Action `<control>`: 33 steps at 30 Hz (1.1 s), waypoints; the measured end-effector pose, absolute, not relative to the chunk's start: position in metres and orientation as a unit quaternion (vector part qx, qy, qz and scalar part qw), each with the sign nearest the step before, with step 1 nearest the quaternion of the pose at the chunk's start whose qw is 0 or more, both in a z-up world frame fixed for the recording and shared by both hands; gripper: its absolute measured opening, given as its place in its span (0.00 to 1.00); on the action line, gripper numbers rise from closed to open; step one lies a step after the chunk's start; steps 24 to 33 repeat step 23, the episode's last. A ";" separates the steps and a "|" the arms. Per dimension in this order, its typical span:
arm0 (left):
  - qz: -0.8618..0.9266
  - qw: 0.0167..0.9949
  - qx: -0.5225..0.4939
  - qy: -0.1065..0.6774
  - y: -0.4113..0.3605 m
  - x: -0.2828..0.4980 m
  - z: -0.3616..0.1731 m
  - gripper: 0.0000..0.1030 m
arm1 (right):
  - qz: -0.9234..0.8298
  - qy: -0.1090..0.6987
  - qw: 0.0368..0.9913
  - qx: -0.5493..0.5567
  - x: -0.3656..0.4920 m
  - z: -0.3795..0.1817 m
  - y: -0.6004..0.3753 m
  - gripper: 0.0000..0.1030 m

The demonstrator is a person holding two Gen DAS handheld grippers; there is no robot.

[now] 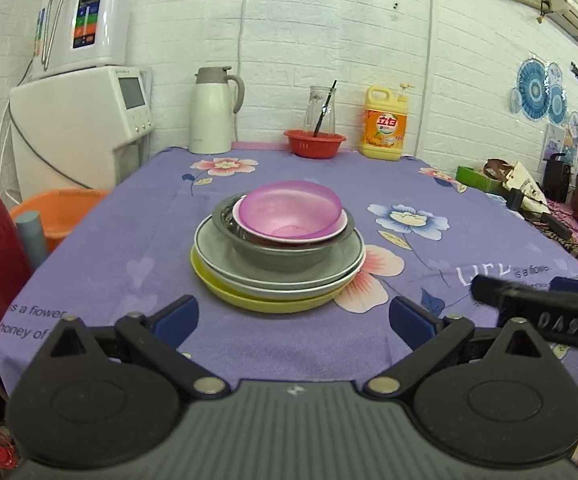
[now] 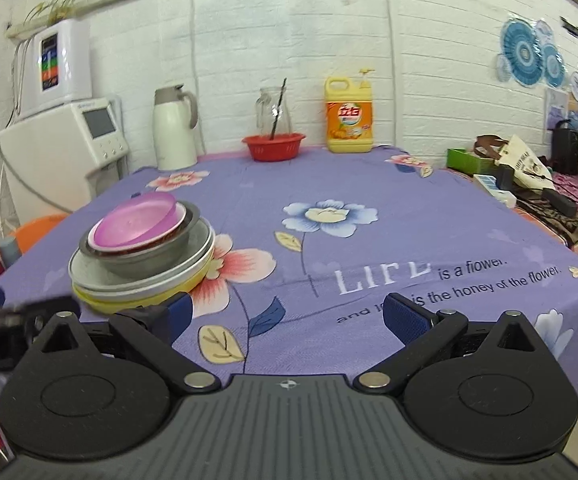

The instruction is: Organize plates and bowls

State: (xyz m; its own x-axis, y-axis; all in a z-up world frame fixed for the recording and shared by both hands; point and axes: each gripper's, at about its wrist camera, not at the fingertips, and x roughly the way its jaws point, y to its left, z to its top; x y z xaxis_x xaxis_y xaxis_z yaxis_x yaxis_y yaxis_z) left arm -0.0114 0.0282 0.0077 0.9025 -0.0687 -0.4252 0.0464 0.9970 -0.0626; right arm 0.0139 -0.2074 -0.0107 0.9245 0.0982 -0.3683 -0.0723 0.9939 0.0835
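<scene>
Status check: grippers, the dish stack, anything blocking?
Left gripper open, empty. Right gripper open, empty. Dish stack nested, purple bowl on top, untouched. Path clear.

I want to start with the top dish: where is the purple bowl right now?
The purple bowl tops the stack, nested in the metal bowl, ahead of the left gripper in the left wrist view.
</scene>
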 end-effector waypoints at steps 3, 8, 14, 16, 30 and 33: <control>-0.024 0.975 -0.029 0.221 0.028 -0.008 0.006 0.98 | 0.038 0.195 0.979 0.051 0.019 -0.010 -0.215 1.00; -0.023 0.974 -0.022 0.225 0.023 -0.010 0.005 0.97 | 0.046 0.188 0.979 0.060 0.011 -0.010 -0.218 1.00; -0.036 0.971 -0.029 0.234 0.020 -0.008 0.002 0.97 | 0.058 0.199 0.977 0.057 0.012 -0.013 -0.213 1.00; -0.035 0.971 -0.030 0.235 0.019 -0.009 0.002 0.98 | 0.059 0.200 0.976 0.059 0.011 -0.014 -0.214 1.00; -0.043 0.973 -0.031 0.227 0.017 -0.012 0.004 0.97 | 0.060 0.200 0.976 0.063 0.010 -0.014 -0.218 1.00; -0.043 0.973 -0.031 0.227 0.017 -0.012 0.004 0.97 | 0.060 0.200 0.976 0.063 0.010 -0.014 -0.218 1.00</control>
